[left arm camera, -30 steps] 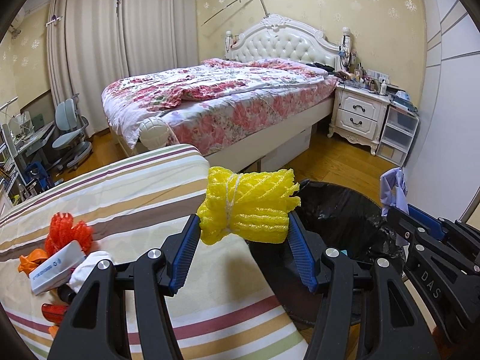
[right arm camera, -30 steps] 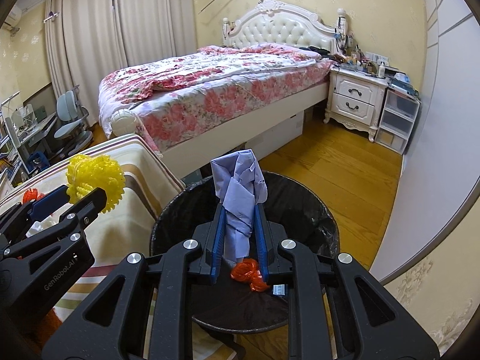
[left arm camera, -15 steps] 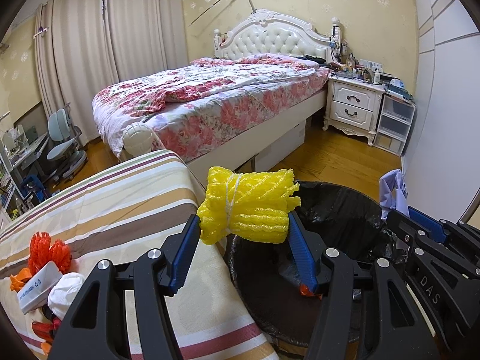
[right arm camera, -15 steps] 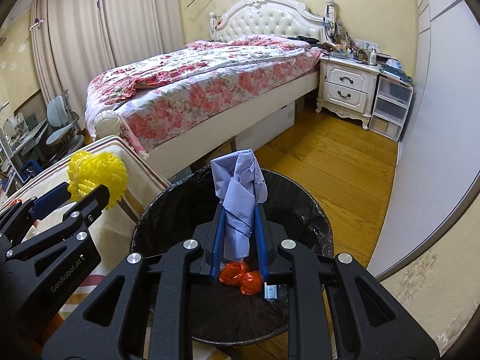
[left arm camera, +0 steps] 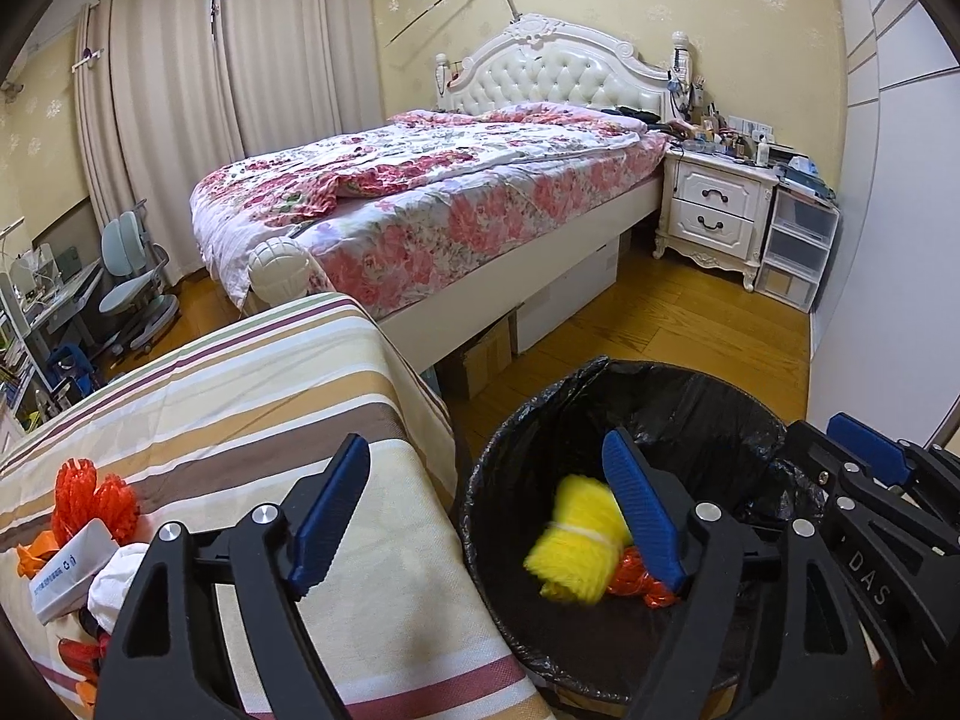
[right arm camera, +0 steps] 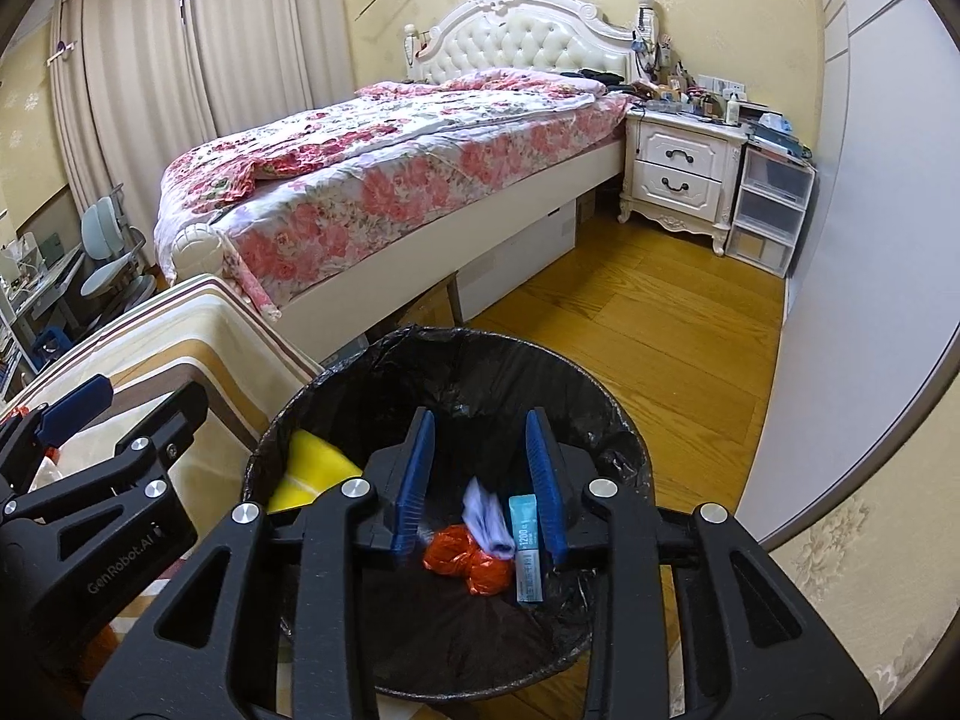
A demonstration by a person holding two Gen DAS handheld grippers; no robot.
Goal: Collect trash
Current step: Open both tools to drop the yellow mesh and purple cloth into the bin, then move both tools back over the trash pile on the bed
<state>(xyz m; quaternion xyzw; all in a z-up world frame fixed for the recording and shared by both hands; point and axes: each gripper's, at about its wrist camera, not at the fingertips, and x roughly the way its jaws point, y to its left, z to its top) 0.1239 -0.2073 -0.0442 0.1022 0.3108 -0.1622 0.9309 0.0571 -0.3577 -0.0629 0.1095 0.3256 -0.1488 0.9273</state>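
A round bin with a black liner (left arm camera: 708, 402) (right arm camera: 540, 372) stands beside a striped table. My left gripper (left arm camera: 486, 462) hangs over the bin's left rim with its jaws opening and nothing between them. Below it a blurred yellow foam net (left arm camera: 573, 546) (right arm camera: 312, 468) drops into the bin. My right gripper (right arm camera: 480, 438) is over the bin, jaws opening and empty. A pale blue crumpled paper (right arm camera: 489, 516) lies in the bin by orange wrapping (right arm camera: 465, 561) and a teal box (right arm camera: 527, 546). An orange foam net (left arm camera: 90, 498), a white packet (left arm camera: 72, 570) and a white wad (left arm camera: 117, 582) lie on the table's left.
The striped tablecloth (left arm camera: 258, 396) covers the table left of the bin. Beyond are a bed with a floral quilt (left arm camera: 432, 192), a white nightstand (left arm camera: 714, 210), plastic drawers (left arm camera: 792, 252) and wooden floor (right arm camera: 648, 324). A white wall panel (right arm camera: 870, 240) runs on the right.
Both grippers have opened. The yellow foam net has left the left jaws and is falling into the bin. The blue paper has dropped from the right jaws to the bin's bottom.
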